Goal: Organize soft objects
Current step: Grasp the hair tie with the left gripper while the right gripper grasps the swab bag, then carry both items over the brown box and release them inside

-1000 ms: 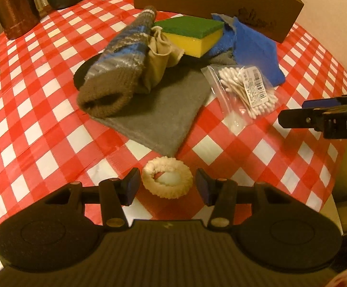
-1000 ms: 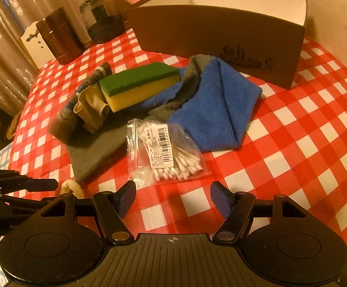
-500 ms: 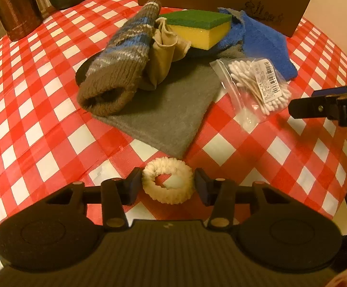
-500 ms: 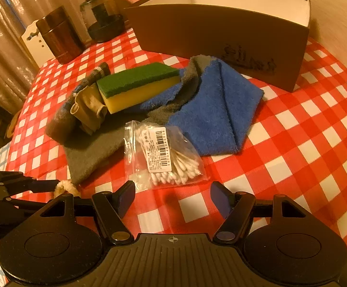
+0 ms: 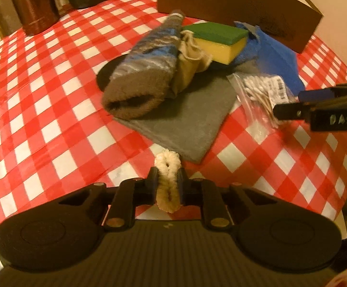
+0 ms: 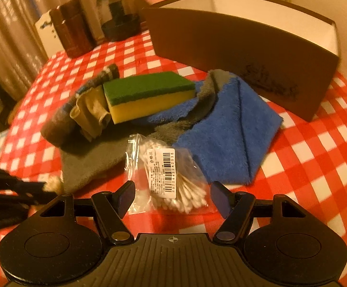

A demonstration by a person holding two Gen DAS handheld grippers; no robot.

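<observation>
With the box [image 6: 245,55] seemingly empty, the left hand-held gripper [image 5: 167,186] is closing on the scrunchie [image 5: 167,179], the right hand-held gripper [image 6: 172,197] spread over the cotton-swab bag [image 6: 171,179].

Dim, warm yellow indoor light throughout. Strong fisheye bending with dark vignette corners. Motion blur softens the knitted sock [image 5: 147,71] ahead of the claw; soft shadows underlie the pile.

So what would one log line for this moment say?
left claw: closing, squeezing scrunchie | right claw: open over cotton swab bag | brown box: behind pile
</observation>
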